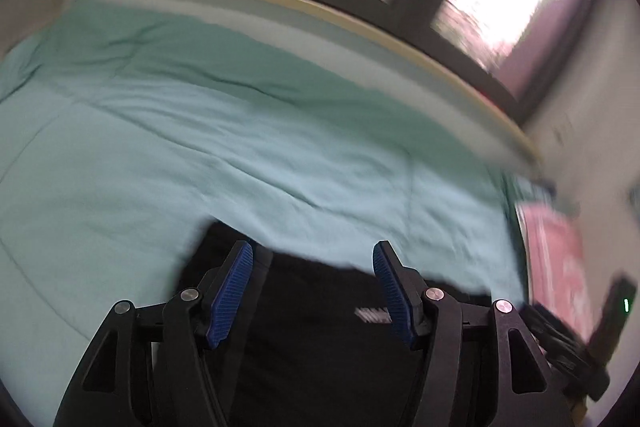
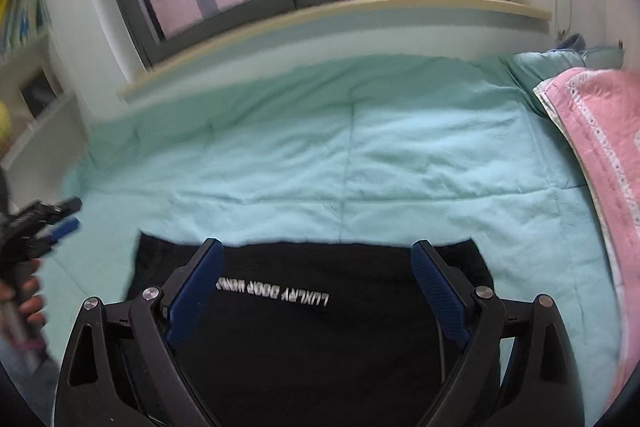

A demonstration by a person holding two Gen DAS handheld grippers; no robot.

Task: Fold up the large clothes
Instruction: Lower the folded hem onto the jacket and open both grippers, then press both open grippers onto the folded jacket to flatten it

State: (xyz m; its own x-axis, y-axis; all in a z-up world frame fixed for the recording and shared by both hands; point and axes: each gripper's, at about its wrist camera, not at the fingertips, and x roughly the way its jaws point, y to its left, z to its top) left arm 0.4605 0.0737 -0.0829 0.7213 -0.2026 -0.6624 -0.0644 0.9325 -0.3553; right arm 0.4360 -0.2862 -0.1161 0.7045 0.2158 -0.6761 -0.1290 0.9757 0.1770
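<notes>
A black garment with white lettering lies folded flat on the mint-green quilt, its far edge straight. My right gripper hovers over it, blue pads wide apart, with nothing between them. My left gripper hangs above the left part of the same black garment, open and clear of the cloth. In the right wrist view, the left gripper also shows at the left edge with a hand around its handle. The left wrist view is blurred.
A pink quilted blanket lies along the right side of the bed, with a green pillow behind it. A cream window sill and a window run along the far side. White shelves stand at the left.
</notes>
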